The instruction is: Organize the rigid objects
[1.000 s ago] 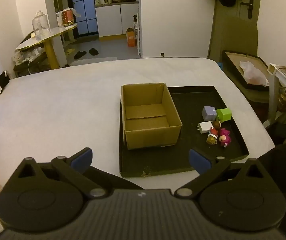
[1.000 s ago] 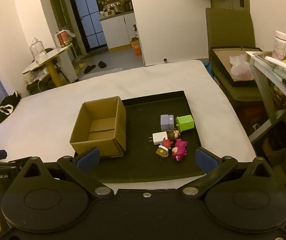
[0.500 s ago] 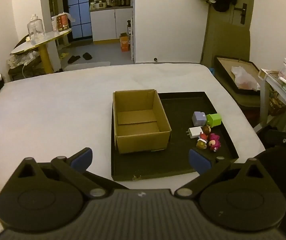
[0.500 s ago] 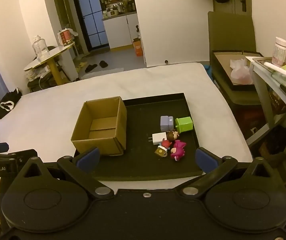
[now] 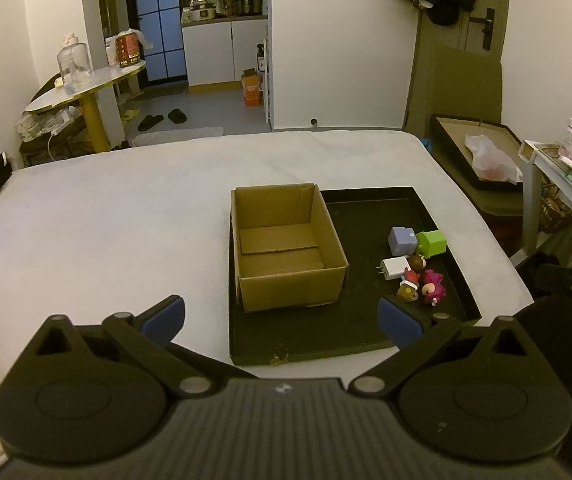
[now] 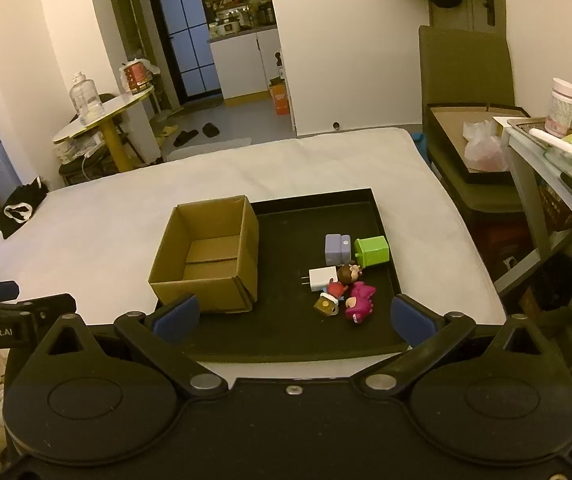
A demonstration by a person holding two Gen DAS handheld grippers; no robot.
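An open, empty cardboard box [image 5: 286, 256] [image 6: 210, 256] stands on the left part of a black tray [image 5: 357, 332] [image 6: 286, 336] on a white bed. To its right on the tray lie a purple block [image 5: 402, 240] [image 6: 337, 249], a green cube [image 5: 431, 243] [image 6: 373, 251], a white charger [image 5: 393, 269] [image 6: 322, 278], a pink figure [image 5: 433, 286] [image 6: 359, 302] and other small figurines [image 6: 331, 298]. My left gripper [image 5: 282, 318] and right gripper [image 6: 291, 316] hover open near the tray's front edge, holding nothing.
The white bed [image 5: 106, 232] stretches wide to the left and behind the tray. On the right stand a shelf with bottles [image 6: 561, 108] and a flat box with a plastic bag [image 5: 489, 156]. A round table [image 5: 82, 88] stands at far left.
Both grippers have drawn back and risen slightly, so the tray and box look a little farther and lower. Nothing on the tray has moved. Both stay open.
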